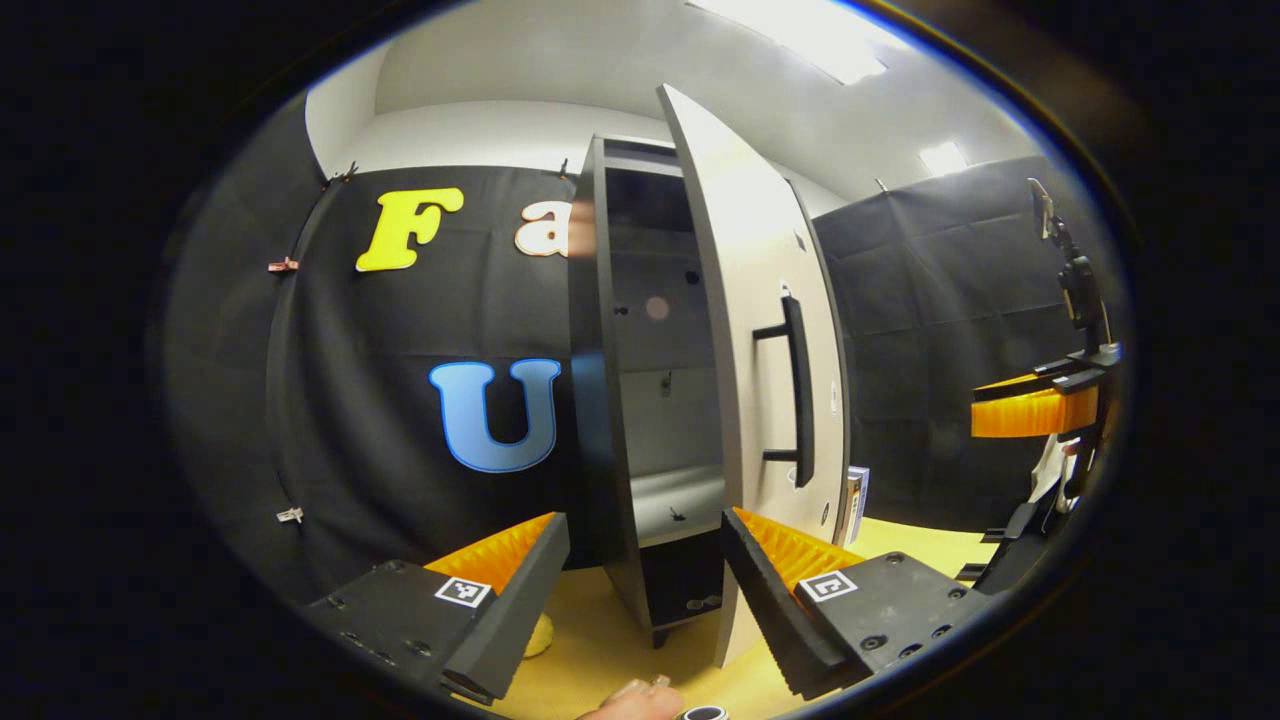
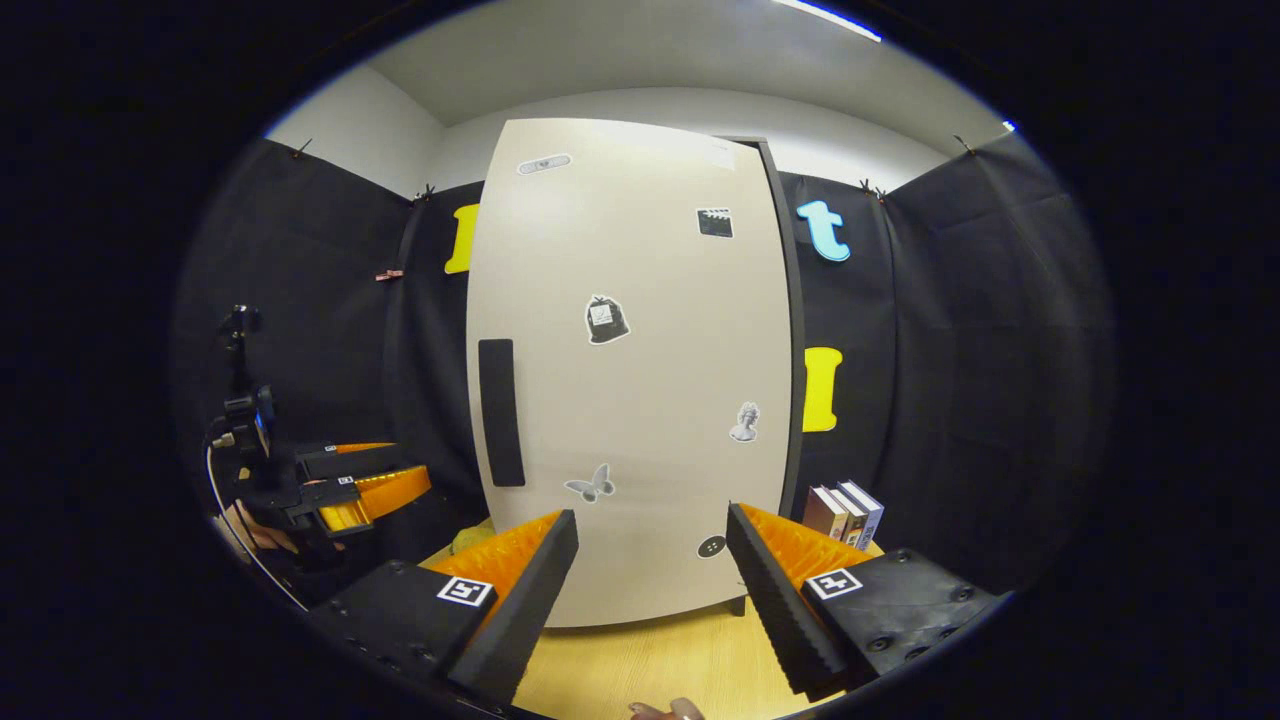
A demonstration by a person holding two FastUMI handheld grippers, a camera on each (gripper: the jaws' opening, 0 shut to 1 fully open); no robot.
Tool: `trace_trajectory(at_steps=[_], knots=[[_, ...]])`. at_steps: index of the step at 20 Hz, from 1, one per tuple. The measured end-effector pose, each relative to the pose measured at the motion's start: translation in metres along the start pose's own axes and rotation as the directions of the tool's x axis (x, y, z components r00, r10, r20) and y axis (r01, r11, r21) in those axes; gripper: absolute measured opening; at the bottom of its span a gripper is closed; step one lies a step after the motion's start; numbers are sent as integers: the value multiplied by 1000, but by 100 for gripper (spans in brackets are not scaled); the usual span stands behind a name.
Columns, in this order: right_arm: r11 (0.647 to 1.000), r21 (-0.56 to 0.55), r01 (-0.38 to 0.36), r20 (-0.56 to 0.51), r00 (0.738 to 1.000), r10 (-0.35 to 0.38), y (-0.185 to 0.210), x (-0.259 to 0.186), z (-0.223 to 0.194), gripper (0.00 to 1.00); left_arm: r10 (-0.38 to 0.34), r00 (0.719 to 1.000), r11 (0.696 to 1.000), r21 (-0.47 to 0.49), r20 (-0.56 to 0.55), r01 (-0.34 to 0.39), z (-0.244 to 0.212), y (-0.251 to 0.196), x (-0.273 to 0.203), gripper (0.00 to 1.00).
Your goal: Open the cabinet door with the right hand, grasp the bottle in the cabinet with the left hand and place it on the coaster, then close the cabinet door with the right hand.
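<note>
Cabinet door (image 1: 765, 300) ajar, handle (image 1: 797, 390) untouched. L gripper (image 1: 645, 580) wide, empty. R gripper (image 2: 650, 580) wide, empty, facing door front.

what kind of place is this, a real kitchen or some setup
Likely a staged recording booth, not a real home: black cloth hangs as walls, a lone cabinet with its door ajar stands on a wooden tabletop, and a few books sit beside it.

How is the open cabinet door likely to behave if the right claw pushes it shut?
The cabinet door looks like a rigid flat panel, so it probably swings without flexing. Being tall, it may carry momentum and slam. The bar handle likely offers firmer purchase.
</note>
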State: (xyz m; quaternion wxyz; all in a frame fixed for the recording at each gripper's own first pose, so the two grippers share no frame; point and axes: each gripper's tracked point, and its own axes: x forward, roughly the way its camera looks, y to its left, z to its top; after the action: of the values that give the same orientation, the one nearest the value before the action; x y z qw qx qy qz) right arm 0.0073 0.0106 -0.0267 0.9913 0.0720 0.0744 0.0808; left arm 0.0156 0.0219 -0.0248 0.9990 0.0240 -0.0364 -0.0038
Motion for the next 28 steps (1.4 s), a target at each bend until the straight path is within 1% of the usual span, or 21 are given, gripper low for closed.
trace_trajectory(at_steps=[2, 3, 8, 11, 17, 22, 28], knots=[[1000, 3, 6, -4, 1000, -6, -3, 2, 0, 97, -12, 1000, 1000, -3, 14, 12, 3, -10, 4, 99], [1000, 2, 10, -7, 1000, -10, -6, 3, 0, 98, -19, 1000, 1000, -12, 17, 19, 4, -15, 5, 96], [1000, 0, -3, 12, 1000, 3, -12, 3, 7, 97, -33, 999, 998, -47, 12, 34, 7, -31, 13, 96], [1000, 1, 6, -1, 1000, -6, -24, 3, 4, 98, -26, 1000, 998, -50, 17, 27, 9, -34, 16, 96], [1000, 3, 2, 6, 1000, -2, -35, 2, 10, 98, 0, 1000, 999, -42, 21, 1, 12, -38, 17, 96], [1000, -3, -6, 2, 1000, 6, -36, 4, 11, 98, 7, 1000, 999, -52, 24, -5, 13, -44, 15, 96], [1000, -5, 21, 22, 1000, -21, -42, 3, 18, 97, 7, 1000, 999, -33, 25, -6, 14, -49, 14, 96]])
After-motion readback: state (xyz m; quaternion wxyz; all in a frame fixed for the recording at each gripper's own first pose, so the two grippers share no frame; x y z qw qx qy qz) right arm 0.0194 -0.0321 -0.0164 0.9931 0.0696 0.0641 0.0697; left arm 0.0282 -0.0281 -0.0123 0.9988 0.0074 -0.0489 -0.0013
